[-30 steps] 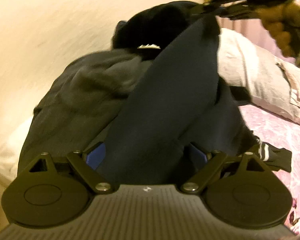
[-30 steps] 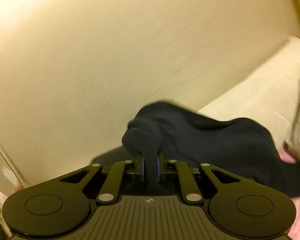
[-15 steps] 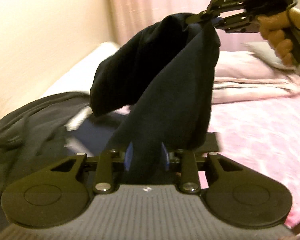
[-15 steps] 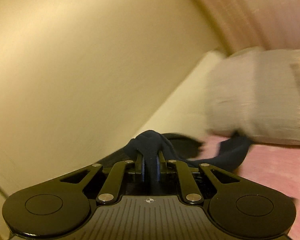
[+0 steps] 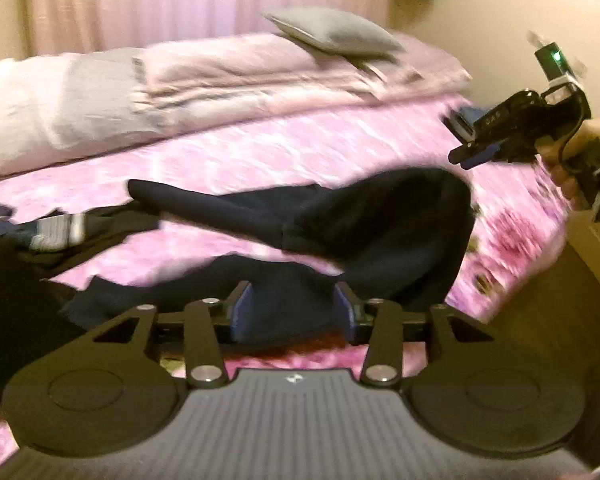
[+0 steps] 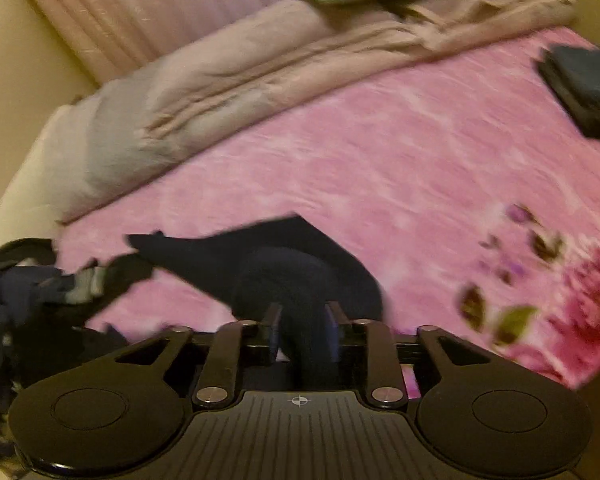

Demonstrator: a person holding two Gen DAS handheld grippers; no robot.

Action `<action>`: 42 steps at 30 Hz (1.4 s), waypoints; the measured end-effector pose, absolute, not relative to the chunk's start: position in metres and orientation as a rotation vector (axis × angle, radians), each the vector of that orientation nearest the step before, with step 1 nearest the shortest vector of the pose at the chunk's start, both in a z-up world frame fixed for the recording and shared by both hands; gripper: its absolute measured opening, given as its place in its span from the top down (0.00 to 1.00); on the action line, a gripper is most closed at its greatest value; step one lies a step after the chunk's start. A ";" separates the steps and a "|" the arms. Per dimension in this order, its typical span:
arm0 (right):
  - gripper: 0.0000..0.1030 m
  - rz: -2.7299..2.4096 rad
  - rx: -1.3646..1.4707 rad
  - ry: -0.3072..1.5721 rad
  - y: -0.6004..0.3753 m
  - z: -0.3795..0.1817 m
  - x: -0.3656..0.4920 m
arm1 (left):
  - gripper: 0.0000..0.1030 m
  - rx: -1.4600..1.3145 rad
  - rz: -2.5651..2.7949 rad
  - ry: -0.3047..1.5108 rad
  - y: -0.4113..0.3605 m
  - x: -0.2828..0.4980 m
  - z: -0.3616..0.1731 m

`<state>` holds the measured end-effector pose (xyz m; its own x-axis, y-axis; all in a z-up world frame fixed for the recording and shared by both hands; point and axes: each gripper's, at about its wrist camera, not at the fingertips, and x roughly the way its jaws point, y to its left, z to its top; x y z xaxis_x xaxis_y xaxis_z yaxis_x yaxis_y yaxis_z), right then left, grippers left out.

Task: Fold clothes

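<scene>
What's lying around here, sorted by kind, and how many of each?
Grippers: 2 (left hand-held gripper, right hand-held gripper)
Pillow: 1
Blanket: 1
Dark garment: 1
Folded stack: 1
Clothes heap: 1
Total: 7

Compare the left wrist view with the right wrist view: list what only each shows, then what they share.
Only the left wrist view: the right claw from outside, with the hand holding it.

Only the right wrist view: a folded dark blue cloth stack at the far right of the bed.

Both: the dark navy garment between each claw's fingers, the pink floral bedspread, the folded beige duvet and the grey pillow.
</scene>
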<state>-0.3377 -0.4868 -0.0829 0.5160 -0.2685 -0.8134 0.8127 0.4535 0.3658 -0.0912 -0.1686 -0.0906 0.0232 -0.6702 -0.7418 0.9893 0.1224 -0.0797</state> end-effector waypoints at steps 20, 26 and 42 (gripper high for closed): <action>0.78 -0.389 0.532 1.143 -0.536 -0.270 -0.296 | 0.34 1.416 -1.527 0.287 -0.423 -0.133 -0.278; 0.85 -0.443 0.796 0.970 -0.578 -0.248 -0.368 | 0.47 1.406 -1.666 0.181 -0.475 -0.147 -0.294; 0.33 -1.064 0.971 0.759 -0.667 -0.229 -0.603 | 0.32 1.006 -1.933 0.173 -0.656 -0.291 -0.187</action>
<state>-0.6028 -0.6673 -0.2295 0.3186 -0.3582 -0.8776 0.9464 0.1726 0.2731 -0.2910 -0.6557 -0.1873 -0.2432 -0.6648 -0.7063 0.7795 -0.5673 0.2656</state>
